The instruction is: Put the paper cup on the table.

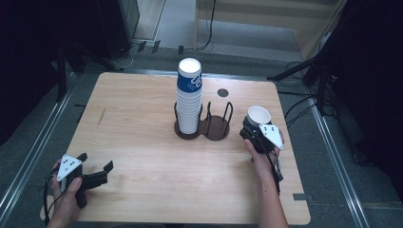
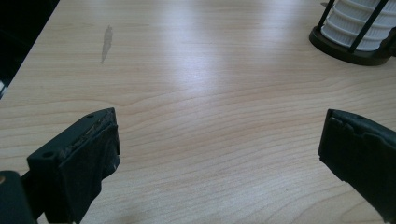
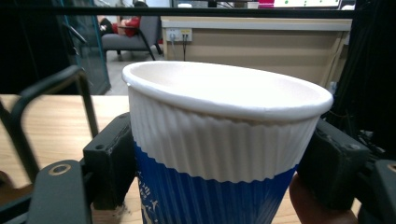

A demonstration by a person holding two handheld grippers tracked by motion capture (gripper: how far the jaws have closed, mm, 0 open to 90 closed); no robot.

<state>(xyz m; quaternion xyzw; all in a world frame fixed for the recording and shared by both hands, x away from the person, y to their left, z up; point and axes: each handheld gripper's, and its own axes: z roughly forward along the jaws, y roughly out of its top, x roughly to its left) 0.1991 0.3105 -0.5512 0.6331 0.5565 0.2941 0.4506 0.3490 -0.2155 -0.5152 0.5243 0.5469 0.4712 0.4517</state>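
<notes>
My right gripper (image 1: 257,129) jaws pinch a paper cup (image 1: 259,115) upright, likely bound for the holder (image 1: 217,127). Left gripper (image 1: 97,167) rests on the table (image 1: 142,118), jaws spread, empty.

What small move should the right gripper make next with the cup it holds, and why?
Probably carry the cup left, over the holder's empty ring. The right gripper already clamps it upright just beside the holder, whose other ring holds the tall stack; the left gripper rests open, far away.
</notes>
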